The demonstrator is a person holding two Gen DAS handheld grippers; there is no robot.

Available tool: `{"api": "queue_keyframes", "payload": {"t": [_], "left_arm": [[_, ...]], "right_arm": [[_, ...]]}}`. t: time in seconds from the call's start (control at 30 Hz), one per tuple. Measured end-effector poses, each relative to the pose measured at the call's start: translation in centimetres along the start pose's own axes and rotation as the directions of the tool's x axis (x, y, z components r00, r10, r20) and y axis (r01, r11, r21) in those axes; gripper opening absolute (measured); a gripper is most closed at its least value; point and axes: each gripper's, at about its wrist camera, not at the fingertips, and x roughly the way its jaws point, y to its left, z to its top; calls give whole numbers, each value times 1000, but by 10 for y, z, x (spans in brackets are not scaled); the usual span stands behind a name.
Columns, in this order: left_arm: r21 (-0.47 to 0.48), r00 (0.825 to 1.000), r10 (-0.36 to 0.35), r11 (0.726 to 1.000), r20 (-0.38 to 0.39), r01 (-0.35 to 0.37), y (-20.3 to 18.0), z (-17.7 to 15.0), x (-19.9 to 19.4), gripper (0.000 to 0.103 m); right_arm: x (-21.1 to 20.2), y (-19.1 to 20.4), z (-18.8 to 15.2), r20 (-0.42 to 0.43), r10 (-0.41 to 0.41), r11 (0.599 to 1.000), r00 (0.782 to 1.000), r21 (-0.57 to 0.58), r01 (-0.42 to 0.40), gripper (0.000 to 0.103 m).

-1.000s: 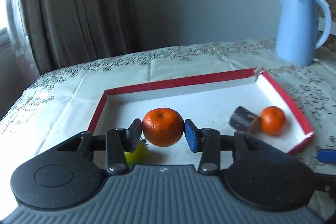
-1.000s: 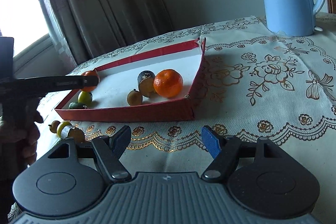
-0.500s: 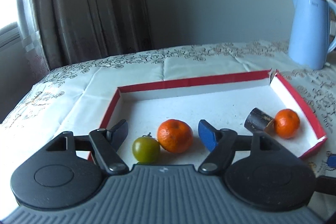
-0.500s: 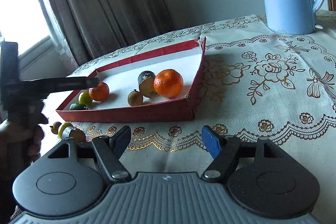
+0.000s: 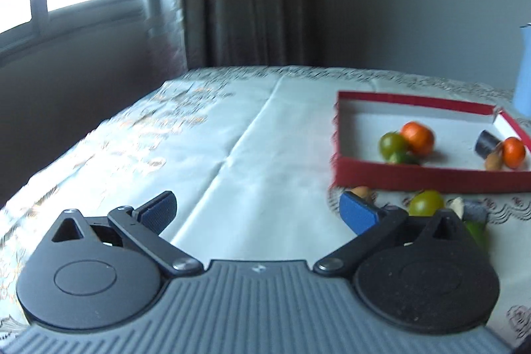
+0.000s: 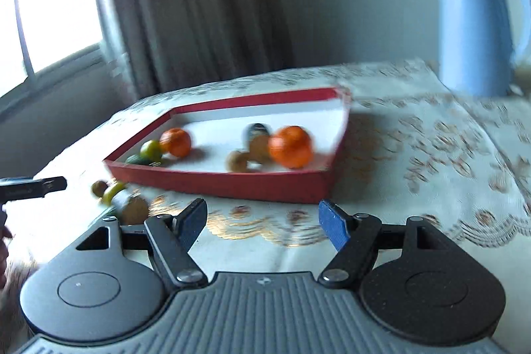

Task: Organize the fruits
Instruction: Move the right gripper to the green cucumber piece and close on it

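home: curtain (image 6: 186,5), kettle (image 6: 474,25), tablecloth (image 5: 252,155)

A table under a pale cloth patterned in gold (image 5: 232,135) carries everything. Directly on the cloth sits a shallow red tray with a white floor (image 6: 232,184), toward the right of the left wrist view. A tall light-blue kettle (image 6: 478,32) stands on the cloth at the far right, well apart from the tray. Just in front of the tray's near wall, at its left end in the right wrist view, a small cluster of loose fruits (image 6: 116,198) lies on the cloth: yellow-green and brownish pieces, blurred.
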Motion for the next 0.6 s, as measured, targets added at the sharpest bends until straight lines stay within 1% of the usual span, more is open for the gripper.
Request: {"api": "queue_keyframes", "payload": {"t": [0.07,0.17,0.23,0.3,0.4,0.5,0.6], "left_arm": [[-18,1000,9,1000,-7,-9,6,-4,3,103],[-7,1000,9,1000,-21,-9,5,-7,6,103],[14,999,-11,1000,-34,11,2,-9,7,103],[25,999,-8,1000,-31,9,0,-10,7,103],[16,999,-31,999,-28,31,1,-12,6,103],[-9,998,-45,999,-33,44,5,-12,7,103],[-29,997,-59,998,-43,58,9,-11,8,103]], "right_arm": [[-4,20,-2,0,60,996,998,-59,-59,74],[-6,55,-6,-18,123,983,992,-133,-124,74],[-4,75,-10,-36,152,972,988,-174,-156,74],[3,91,-12,-70,170,965,983,-192,-181,74],[13,107,-15,-111,185,960,976,-190,-203,74],[23,114,-15,-156,199,965,967,-140,-222,74],[30,121,-17,-168,190,971,967,-114,-210,74]]}}
